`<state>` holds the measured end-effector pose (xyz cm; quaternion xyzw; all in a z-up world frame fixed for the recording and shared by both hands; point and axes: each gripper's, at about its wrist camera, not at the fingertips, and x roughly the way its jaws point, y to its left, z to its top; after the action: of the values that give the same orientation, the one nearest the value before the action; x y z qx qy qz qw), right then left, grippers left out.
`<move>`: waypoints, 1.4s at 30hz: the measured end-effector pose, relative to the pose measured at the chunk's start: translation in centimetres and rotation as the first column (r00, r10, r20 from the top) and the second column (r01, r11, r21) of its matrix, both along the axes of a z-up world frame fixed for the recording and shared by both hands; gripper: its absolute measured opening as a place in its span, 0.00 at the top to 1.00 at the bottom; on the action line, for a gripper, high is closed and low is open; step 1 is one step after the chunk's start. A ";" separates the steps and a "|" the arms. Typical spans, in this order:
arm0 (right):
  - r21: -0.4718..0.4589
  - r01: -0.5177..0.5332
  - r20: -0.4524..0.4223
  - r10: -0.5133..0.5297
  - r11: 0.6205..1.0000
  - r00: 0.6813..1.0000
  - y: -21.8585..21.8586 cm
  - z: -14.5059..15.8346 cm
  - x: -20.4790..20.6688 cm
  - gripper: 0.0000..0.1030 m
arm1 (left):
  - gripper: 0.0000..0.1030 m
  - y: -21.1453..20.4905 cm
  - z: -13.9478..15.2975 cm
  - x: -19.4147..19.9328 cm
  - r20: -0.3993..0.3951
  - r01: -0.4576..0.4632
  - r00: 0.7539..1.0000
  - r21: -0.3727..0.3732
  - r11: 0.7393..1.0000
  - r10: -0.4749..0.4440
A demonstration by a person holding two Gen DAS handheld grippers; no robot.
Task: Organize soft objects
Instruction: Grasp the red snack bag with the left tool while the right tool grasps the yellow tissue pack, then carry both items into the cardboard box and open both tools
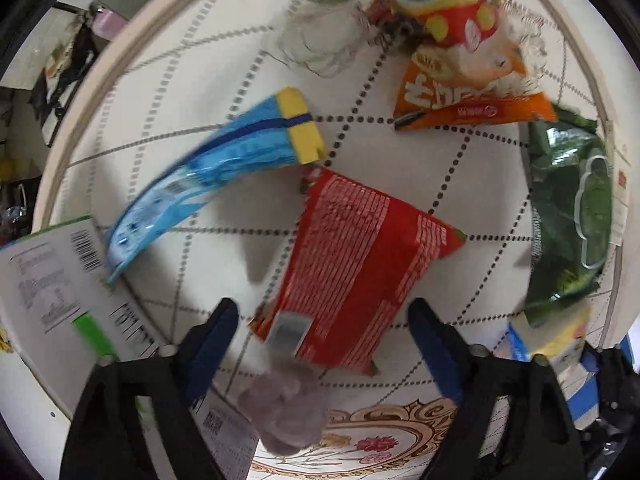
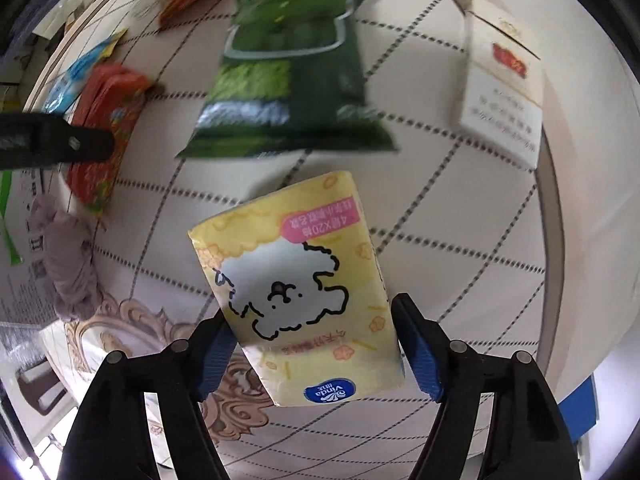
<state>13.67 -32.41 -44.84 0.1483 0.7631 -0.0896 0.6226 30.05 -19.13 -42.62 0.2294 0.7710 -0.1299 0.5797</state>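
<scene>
My left gripper (image 1: 324, 336) is open above a round cushioned surface (image 1: 192, 92). A red snack bag (image 1: 360, 264) lies between and just ahead of its fingers. A grey-purple cloth (image 1: 284, 412) lies below it. A blue and yellow pouch (image 1: 224, 160), an orange snack bag (image 1: 472, 96), a red and yellow plush toy (image 1: 452, 4) and a green snack bag (image 1: 568, 216) lie around. My right gripper (image 2: 316, 356) is shut on a yellow tissue pack (image 2: 300, 292), held above the surface. The green bag (image 2: 296, 60) lies beyond it.
A white box with barcodes (image 1: 52, 276) sits at the left edge of the surface. A white box with a red mark (image 2: 504, 96) sits at the right rim. The left gripper's finger (image 2: 60, 144) shows at the left of the right wrist view.
</scene>
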 end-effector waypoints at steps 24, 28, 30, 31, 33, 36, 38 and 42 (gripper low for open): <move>0.057 -0.086 0.178 0.074 0.995 0.981 4.4 16.2 -2.2 0.32 | 0.57 7.9 17.2 -13.4 0.178 -0.140 0.964 -0.292 0.946 0.198; 0.084 -0.136 0.247 0.112 0.987 0.962 5.1 20.5 -2.7 0.32 | 0.57 10.9 22.9 -16.6 0.195 -0.244 0.923 -0.374 0.895 0.332; 0.110 -0.170 0.277 0.134 0.979 0.952 6.0 21.8 -2.3 0.32 | 0.57 12.8 24.7 -17.4 0.207 -0.295 0.891 -0.411 0.863 0.404; 0.119 -0.191 0.288 0.150 0.974 0.946 7.1 22.4 -2.0 0.32 | 0.57 13.9 24.8 -16.7 0.215 -0.316 0.875 -0.423 0.849 0.433; 0.142 -0.225 0.308 0.173 0.964 0.936 8.7 22.7 -2.0 0.32 | 0.57 16.8 26.6 -16.9 0.236 -0.353 0.840 -0.446 0.822 0.489; 0.179 -0.282 0.336 0.211 0.943 0.918 12.1 24.1 -0.9 0.32 | 0.57 20.0 28.6 -16.6 0.257 -0.397 0.794 -0.466 0.790 0.551; 0.196 -0.323 0.354 0.240 0.926 0.904 14.7 25.6 -0.2 0.32 | 0.57 22.8 29.9 -16.1 0.278 -0.427 0.761 -0.466 0.775 0.586; 0.202 -0.369 0.375 0.277 0.907 0.885 20.3 26.7 2.3 0.32 | 0.57 27.1 30.3 -13.8 0.307 -0.458 0.729 -0.446 0.769 0.612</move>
<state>15.93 -12.12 -18.11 0.1139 0.6641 0.1470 0.7242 16.21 7.94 -12.37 -0.0874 0.6198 -0.0307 0.7793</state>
